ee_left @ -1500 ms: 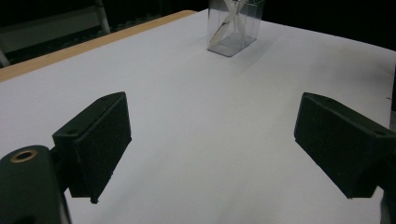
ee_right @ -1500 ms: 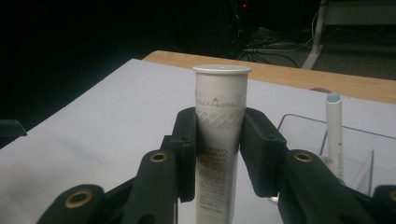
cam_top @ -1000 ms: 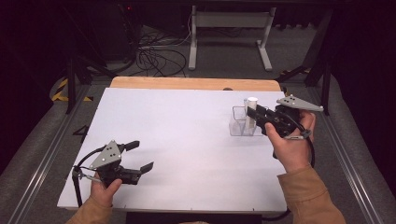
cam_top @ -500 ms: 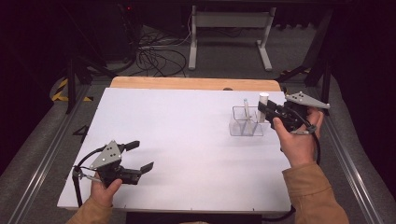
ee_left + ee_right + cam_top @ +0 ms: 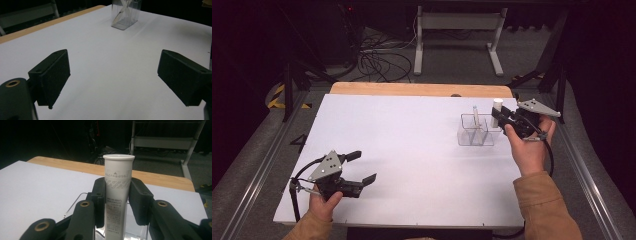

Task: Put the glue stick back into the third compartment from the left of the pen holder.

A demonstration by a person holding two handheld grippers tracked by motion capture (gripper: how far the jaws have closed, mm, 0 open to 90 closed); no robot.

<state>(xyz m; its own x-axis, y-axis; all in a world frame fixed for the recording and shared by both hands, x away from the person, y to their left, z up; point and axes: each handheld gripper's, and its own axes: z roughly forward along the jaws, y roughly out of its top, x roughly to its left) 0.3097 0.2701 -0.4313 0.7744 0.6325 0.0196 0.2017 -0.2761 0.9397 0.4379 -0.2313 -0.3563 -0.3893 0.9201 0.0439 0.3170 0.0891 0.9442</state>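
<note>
Tube position: white tube (image 5: 118,195) stands upright between the two pads of the right tool (image 5: 117,200), which press on its sides; its capped top rises clear above them. In the high view the tube (image 5: 497,111) sits at the far right of the worktop (image 5: 412,150), just over the right end of the clear container (image 5: 477,131).
Right tool state: clenched on the white tube.
Left tool state: released; the left tool (image 5: 113,77) has its jaws wide apart with bare worktop between them.
Container: clear, divided box at far right; a thin pale item (image 5: 475,116) stands in it, leaning.
Hard to make out: the tube's lower end is cut off at the bottom edge of the right gripper view; whether it touches the container cannot be told. The print on the tube is unreadable.
Right hand (image 5: 527,150): comes in from near right, forearm in a tan sleeve, tool pointing left toward the container.
Left hand (image 5: 324,202): near left corner, tool (image 5: 359,167) low over the worktop, pointing right.
</note>
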